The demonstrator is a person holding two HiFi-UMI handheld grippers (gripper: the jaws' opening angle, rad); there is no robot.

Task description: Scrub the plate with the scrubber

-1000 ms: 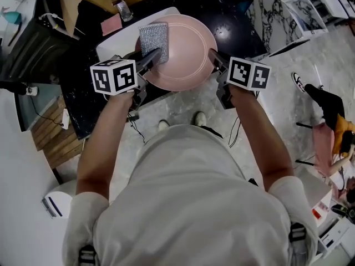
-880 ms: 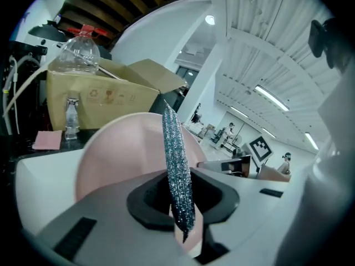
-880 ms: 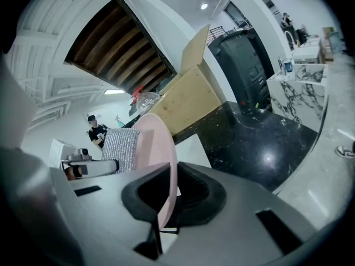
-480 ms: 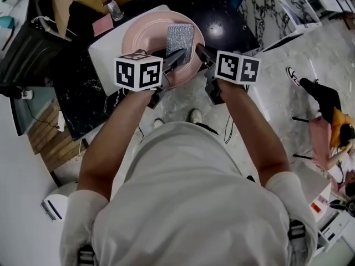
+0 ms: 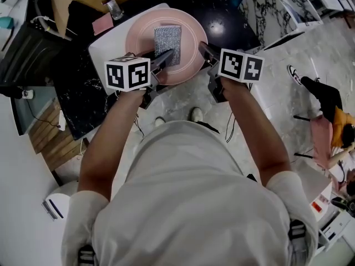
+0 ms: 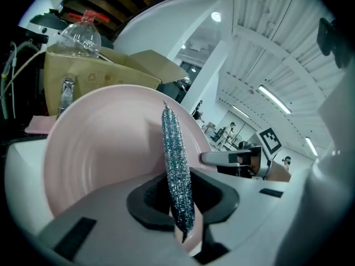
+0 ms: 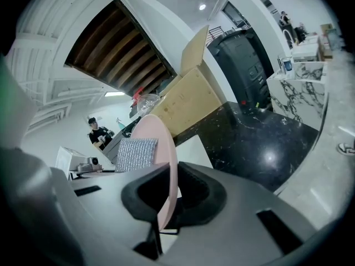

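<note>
My left gripper [image 6: 180, 206] was clenched on the near end of the scrubber [image 6: 176, 165], a silvery, glittering pad that showed edge-on between the jaws and lay against the inner face of the pink plate [image 6: 94, 148]. My right gripper [image 7: 165, 201] was clamped on the plate's rim, the thin pink edge running straight up between its jaws. From the head view, the scrubber sat near the middle of the plate, with both grippers at the plate's near edge, left and right of each other, over a white board [image 5: 105, 47]. Beyond the plate stood a cardboard box [image 6: 105, 71], with a clear plastic bottle [image 6: 80, 35] showing above it. A glossy black counter [image 7: 249, 143] stretched away to my right.
</note>
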